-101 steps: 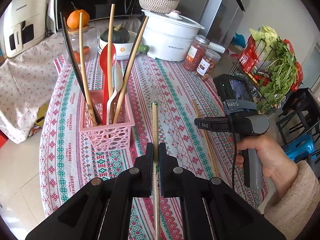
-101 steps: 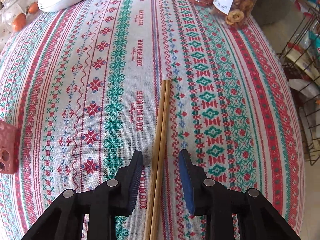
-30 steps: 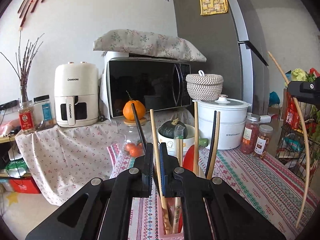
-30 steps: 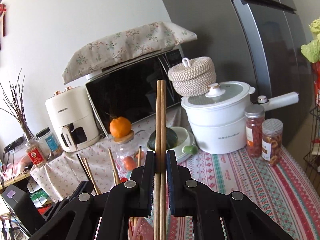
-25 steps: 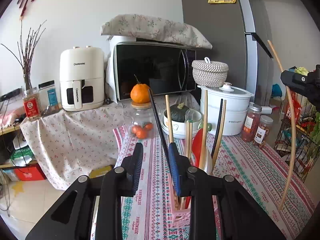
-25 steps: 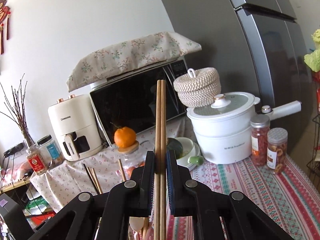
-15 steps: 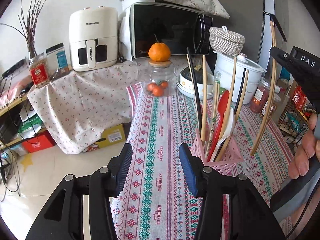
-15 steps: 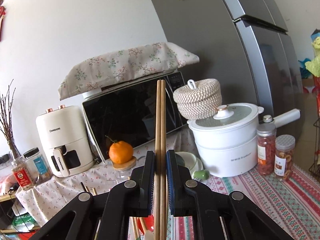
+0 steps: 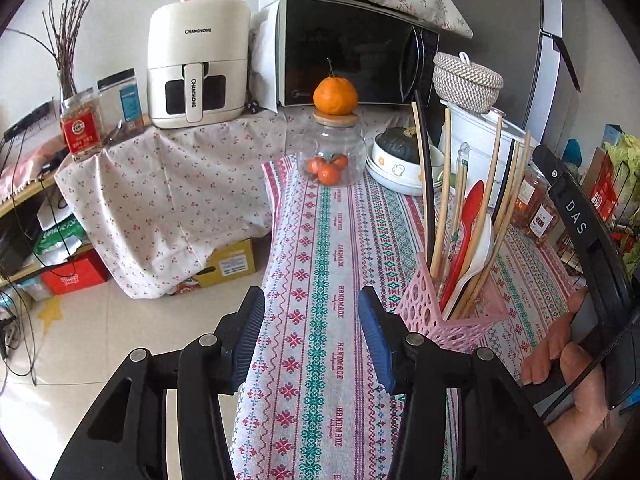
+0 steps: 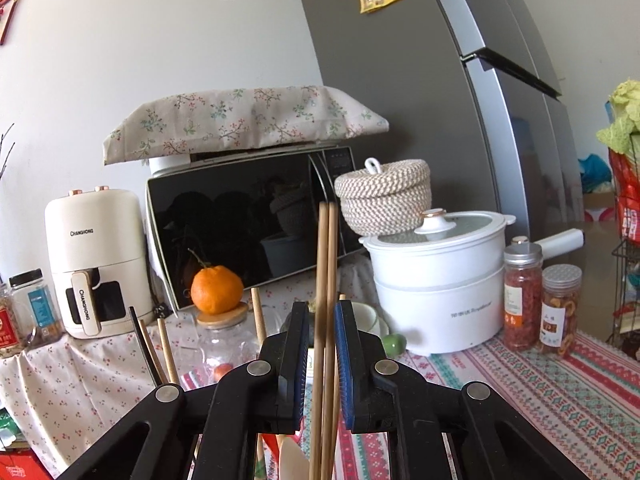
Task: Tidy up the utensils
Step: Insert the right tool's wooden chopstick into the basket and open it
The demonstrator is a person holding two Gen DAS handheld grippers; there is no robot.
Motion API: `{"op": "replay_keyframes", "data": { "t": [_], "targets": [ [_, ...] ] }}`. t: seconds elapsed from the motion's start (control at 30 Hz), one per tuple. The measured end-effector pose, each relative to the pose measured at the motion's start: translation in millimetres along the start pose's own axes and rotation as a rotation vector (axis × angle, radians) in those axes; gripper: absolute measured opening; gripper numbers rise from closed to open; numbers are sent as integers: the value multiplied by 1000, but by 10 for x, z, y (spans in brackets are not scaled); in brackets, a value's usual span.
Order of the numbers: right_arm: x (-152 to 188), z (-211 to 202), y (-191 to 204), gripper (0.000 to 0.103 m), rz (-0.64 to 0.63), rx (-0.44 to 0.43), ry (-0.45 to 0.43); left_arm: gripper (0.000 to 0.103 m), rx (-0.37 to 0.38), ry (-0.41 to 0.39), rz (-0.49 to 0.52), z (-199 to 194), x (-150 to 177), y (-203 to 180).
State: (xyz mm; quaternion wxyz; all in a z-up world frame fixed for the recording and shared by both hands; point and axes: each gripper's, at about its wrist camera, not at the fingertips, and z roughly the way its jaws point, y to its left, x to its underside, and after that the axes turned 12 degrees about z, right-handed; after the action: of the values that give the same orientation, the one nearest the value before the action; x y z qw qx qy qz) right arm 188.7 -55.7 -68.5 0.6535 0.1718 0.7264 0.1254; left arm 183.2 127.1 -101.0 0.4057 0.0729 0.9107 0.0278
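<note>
My left gripper (image 9: pixel 310 296) is open and empty above the patterned tablecloth (image 9: pixel 320 220), left of the pink basket (image 9: pixel 432 312). The basket holds several upright chopsticks, a red spoon (image 9: pixel 468 216) and a white spoon (image 9: pixel 480 252). A person's hand (image 9: pixel 560 364) carries the other gripper just right of the basket. In the right wrist view my right gripper (image 10: pixel 322 308) points almost level. Its jaws are opening, with a pair of wooden chopsticks (image 10: pixel 326 248) standing upright and blurred between them. The pads show a small gap to the pair. Utensil tops show below it.
A glass jar of small oranges (image 9: pixel 330 152) and a bowl with a squash (image 9: pixel 400 152) stand behind the basket. Further back are a white pot (image 10: pixel 436 276), two spice jars (image 10: pixel 520 292), a microwave (image 9: pixel 352 52) and an air fryer (image 9: pixel 196 60). The table's left edge drops to tiled floor (image 9: pixel 100 340).
My left gripper released its chopstick into the basket, opened wide and drew back to the left. The right jaws have parted and the chopstick pair has slid lower between them.
</note>
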Motion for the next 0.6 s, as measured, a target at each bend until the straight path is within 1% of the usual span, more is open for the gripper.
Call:
{"op": "replay_keyframes", "data": {
  "t": [0.03,0.07,0.17,0.23,0.3,0.33,0.43,0.5,0.53,0.6],
  "targets": [
    [12,-20,-6,32,-3,-3,5,51,3,2,0,-4,-4,-9],
    [10,-41,-14,42,-3,-7,9,51,6,5,1,-8,-6,-19],
    [-51,-96,-50,44,-2,0,25,52,13,13,1,-37,-16,-50],
    [-139,-141,-103,49,1,11,34,56,20,24,3,-61,-28,-81],
    [-242,-189,-164,58,7,23,46,60,25,32,2,-102,-37,-128],
    [-292,-218,-194,60,7,30,53,61,27,33,2,-129,-44,-156],
    [-439,-314,-274,70,-2,47,81,68,25,28,5,-249,-71,-266],
    [-518,-394,-324,77,-13,48,106,75,18,19,9,-359,-85,-348],
    [-556,-441,-349,79,-18,49,116,77,11,14,12,-419,-91,-390],
    [-614,-535,-397,89,-29,56,136,85,-6,-4,17,-554,-97,-467]
  ]
}}
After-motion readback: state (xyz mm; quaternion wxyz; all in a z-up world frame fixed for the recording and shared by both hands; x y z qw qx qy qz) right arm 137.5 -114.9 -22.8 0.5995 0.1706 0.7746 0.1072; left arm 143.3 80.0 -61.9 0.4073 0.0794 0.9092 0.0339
